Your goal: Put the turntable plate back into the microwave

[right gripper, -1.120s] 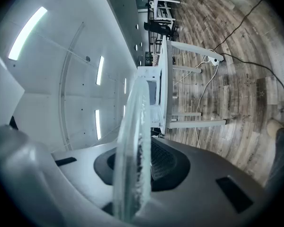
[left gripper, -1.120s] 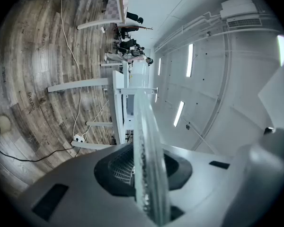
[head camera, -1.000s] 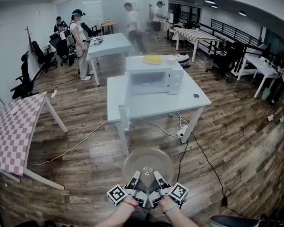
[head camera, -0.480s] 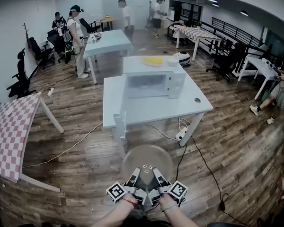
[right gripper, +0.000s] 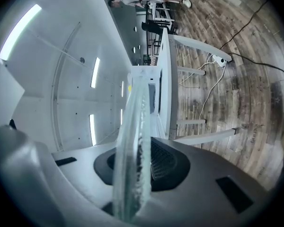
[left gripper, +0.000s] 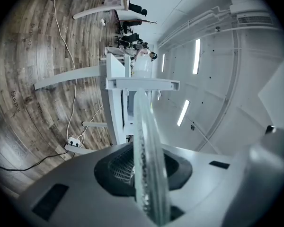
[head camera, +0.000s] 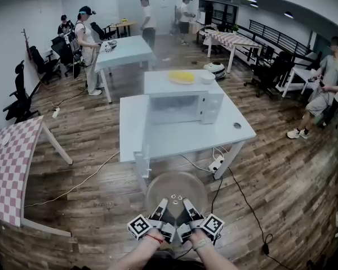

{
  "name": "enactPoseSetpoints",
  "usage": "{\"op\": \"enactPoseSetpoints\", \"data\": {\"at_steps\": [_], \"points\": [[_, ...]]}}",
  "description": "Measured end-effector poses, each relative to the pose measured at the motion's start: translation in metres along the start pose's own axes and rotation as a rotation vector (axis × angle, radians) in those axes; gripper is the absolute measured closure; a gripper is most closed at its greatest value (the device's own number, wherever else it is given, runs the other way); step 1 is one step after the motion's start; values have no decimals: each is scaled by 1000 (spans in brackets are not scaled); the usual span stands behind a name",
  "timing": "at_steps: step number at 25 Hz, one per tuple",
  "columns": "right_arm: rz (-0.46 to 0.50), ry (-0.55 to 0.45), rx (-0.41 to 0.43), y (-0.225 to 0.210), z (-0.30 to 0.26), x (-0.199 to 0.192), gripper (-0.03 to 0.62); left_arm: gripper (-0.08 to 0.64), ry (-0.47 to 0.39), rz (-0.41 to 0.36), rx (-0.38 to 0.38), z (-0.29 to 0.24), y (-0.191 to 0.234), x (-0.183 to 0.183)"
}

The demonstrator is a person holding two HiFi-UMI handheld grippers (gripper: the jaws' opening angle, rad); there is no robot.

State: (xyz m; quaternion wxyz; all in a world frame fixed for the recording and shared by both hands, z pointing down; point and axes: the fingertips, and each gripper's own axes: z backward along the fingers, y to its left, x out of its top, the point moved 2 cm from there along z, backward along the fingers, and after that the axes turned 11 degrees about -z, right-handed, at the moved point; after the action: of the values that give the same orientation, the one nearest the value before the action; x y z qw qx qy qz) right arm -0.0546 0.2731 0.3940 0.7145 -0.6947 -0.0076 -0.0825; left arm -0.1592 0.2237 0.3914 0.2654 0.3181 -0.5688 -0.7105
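Observation:
I hold a round clear glass turntable plate point(head camera: 176, 190) flat in front of me, above the wooden floor. My left gripper point(head camera: 160, 208) and right gripper point(head camera: 186, 208) sit side by side at its near rim, both shut on it. In the left gripper view the plate point(left gripper: 149, 164) runs edge-on between the jaws, and the right gripper view shows the plate point(right gripper: 132, 169) the same way. The white microwave point(head camera: 180, 103) stands on a pale table point(head camera: 158, 136) ahead, its door point(head camera: 212, 107) swung open to the right.
A yellow object point(head camera: 181, 76) and a white appliance point(head camera: 216, 69) lie behind the microwave. A power strip and cables point(head camera: 217, 163) trail under the table. A checkered table point(head camera: 14, 167) stands left. Several people stand at the back, and another person point(head camera: 321, 91) at right.
The table and microwave have come a little nearer and shifted in the head view. The plate stays gripped by both grippers. A person has walked into view at right.

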Motion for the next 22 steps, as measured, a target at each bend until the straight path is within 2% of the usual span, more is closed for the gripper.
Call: {"op": "enactPoseSetpoints", "data": {"at_steps": [10,14,17,22], "points": [[7,-37,3,-4,-35,21,512,483,51,-39,36,-35,22,19],[1,-47,-14,-7,-36,26,512,483,41,20,6,-43,19,16],[2,-47,-25,-8,-36,31,512,483,53,-10,42,-44,25,14],[-6,-38,-28,-10,-40,39,512,483,39,13,41,-52,28,10]]}}
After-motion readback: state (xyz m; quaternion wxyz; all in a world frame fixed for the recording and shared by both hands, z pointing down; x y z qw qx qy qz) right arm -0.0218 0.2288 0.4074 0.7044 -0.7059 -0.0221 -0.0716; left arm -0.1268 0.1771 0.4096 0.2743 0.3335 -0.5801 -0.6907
